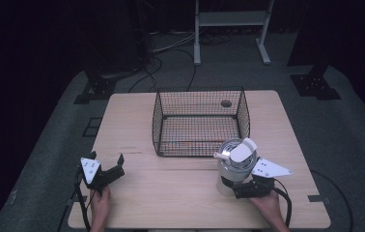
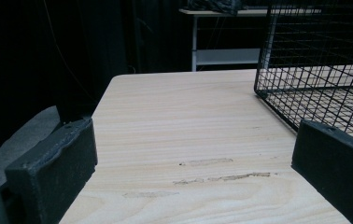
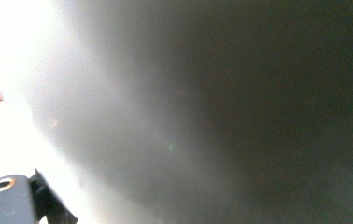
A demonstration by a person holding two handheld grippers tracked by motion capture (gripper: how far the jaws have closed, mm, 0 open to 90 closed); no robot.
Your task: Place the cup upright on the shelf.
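**Overhead: two handheld grippers at a wooden table with a wire basket**

Centrally on the light wooden table (image 1: 180, 193) stands a black wire basket (image 1: 200, 121), open at the top. At the near left edge, the left gripper (image 1: 107, 162) rests low with its jaws spread wide, nothing between them. At the near right, the right gripper (image 1: 233, 189) presses against the lower side of a white cylindrical container (image 1: 236, 166) with a flip lid, standing just in front of the basket. Whether those jaws pinch it cannot be told; its own view is a pale blur.
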